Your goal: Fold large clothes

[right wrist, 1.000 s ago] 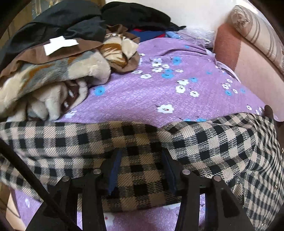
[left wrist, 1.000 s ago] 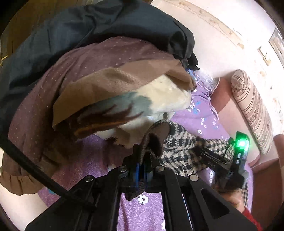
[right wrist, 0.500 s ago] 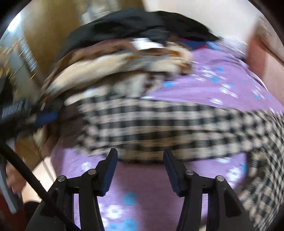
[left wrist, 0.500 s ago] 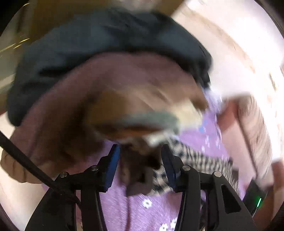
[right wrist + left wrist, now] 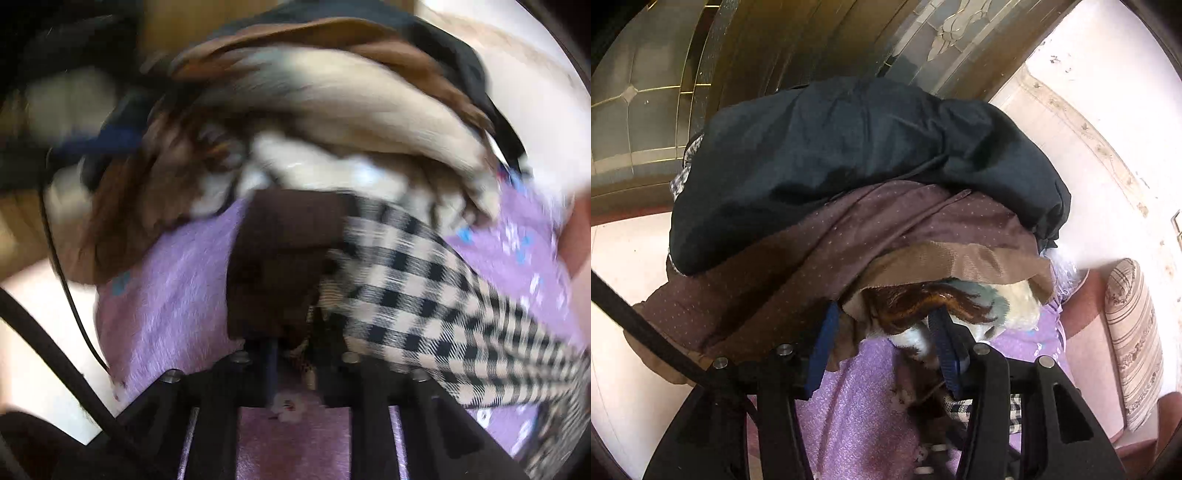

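Note:
The checked black-and-cream garment (image 5: 424,280) lies across the purple flowered bedcover (image 5: 166,288). It ends in a dark brown cuff (image 5: 280,258). My right gripper (image 5: 291,362) has its jaws closing, almost together, with the lower edge of that cuff between them; the view is blurred. My left gripper (image 5: 882,350) stands open and holds nothing. Its fingers (image 5: 820,350) straddle the lower edge of the clothes pile (image 5: 849,240). In the left wrist view only a small patch of the checked garment (image 5: 1015,410) shows, under the right finger.
The pile is tall: a dark navy garment (image 5: 868,147) on top, dotted brown-purple cloth and a fluffy cream blanket (image 5: 1015,306) below. It overhangs the bed's edge above a pale floor (image 5: 620,314). A striped cushion (image 5: 1134,332) leans at the right, near the wall.
My left gripper let go of the brown cuff, opened and moved up against the pile. My right gripper came off the middle of the checked cloth, swung left and closed at the cuff.

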`<move>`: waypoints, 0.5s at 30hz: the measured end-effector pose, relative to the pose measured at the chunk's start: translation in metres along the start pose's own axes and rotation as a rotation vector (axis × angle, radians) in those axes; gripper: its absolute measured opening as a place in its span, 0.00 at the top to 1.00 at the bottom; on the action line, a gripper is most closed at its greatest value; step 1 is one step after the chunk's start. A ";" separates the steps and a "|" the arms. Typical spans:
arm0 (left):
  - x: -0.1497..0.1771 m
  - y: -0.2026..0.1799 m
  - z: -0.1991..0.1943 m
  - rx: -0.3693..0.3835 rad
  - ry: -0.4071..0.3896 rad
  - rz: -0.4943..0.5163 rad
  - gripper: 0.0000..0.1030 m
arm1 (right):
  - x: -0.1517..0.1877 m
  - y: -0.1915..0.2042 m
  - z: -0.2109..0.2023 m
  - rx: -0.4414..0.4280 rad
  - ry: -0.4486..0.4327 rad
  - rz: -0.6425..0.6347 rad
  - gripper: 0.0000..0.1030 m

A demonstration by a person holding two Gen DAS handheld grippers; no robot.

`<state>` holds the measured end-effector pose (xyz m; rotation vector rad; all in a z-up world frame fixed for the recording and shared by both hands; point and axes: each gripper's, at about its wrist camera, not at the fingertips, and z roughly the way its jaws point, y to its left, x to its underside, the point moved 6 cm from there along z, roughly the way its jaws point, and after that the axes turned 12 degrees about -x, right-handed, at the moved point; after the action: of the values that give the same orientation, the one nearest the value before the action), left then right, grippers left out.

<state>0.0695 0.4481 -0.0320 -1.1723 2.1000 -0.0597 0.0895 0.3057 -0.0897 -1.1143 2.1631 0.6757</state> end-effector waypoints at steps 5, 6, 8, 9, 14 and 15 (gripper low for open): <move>-0.001 -0.001 -0.014 0.001 -0.011 0.028 0.53 | -0.011 -0.049 -0.058 0.009 -0.137 0.182 0.89; 0.002 -0.005 -0.016 0.001 -0.017 0.043 0.53 | -0.011 -0.063 -0.075 0.018 -0.172 0.226 0.89; 0.010 -0.022 -0.020 0.019 -0.024 0.083 0.53 | -0.008 -0.087 -0.105 0.036 -0.229 0.298 0.89; 0.014 -0.031 -0.023 0.033 -0.022 0.103 0.53 | -0.005 -0.100 -0.121 0.046 -0.254 0.328 0.89; 0.050 -0.085 -0.036 0.101 -0.025 0.234 0.45 | 0.039 -0.184 -0.207 0.183 -0.352 0.490 0.89; 0.059 -0.098 -0.038 0.118 -0.022 0.267 0.44 | 0.056 -0.204 -0.224 0.226 -0.358 0.527 0.89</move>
<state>0.0979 0.3344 -0.0014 -0.8126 2.1835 -0.0457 0.1718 0.0204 -0.0085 -0.2700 2.1497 0.7616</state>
